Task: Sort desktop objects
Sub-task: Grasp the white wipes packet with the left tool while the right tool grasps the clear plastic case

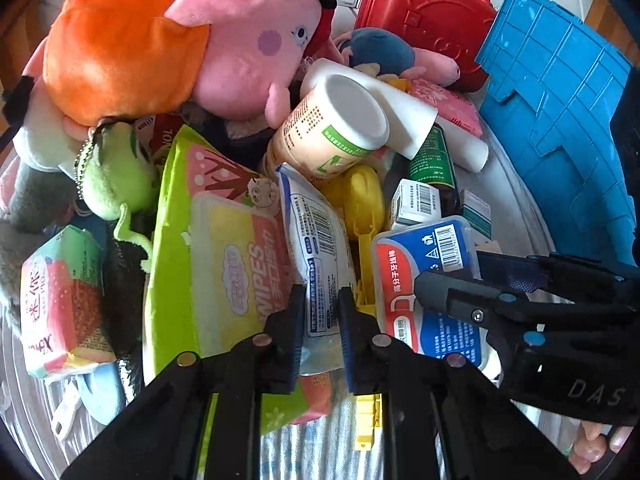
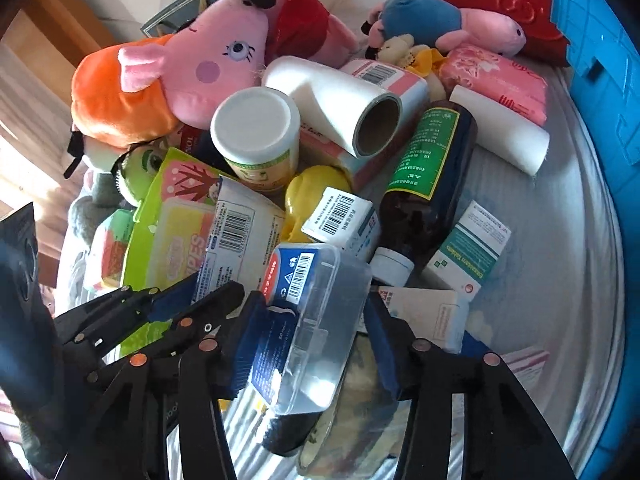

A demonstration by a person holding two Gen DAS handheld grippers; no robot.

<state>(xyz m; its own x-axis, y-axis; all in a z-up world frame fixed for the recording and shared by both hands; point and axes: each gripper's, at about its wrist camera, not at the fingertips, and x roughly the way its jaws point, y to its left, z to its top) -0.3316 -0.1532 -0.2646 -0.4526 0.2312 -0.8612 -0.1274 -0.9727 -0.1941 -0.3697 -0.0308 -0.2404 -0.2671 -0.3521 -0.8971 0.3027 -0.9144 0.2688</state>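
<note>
Clutter fills both of my views: toys, packets, bottles and boxes heaped on a pale striped cloth [image 2: 560, 280]. My left claw [image 1: 320, 332] is pinched on the lower edge of a white packet [image 1: 316, 248] with a barcode, its blue pads pressed against the wrapper from either side. Just left of that claw lies the green wipes pack [image 1: 216, 264]; just right of it sits a yellow plastic piece [image 1: 366, 264]. My right claw [image 2: 316, 340] has its pads against the two sides of a clear floss box [image 2: 316, 320] with a blue and red label, so it is clamped on that box. In the left view the right claw comes in from the right with its fingers on the same box. Beyond the right claw I see a small white carton [image 2: 344, 220], a dark bottle [image 2: 428, 184] with a green label, and a teal-and-white tablet box [image 2: 468, 252] off to the right. Further off stand a white-lidded jar [image 2: 256, 136], a paper roll [image 2: 340, 108], the pink pig toy [image 2: 216, 68] and a blue crate [image 2: 600, 100] at the far right.
</note>
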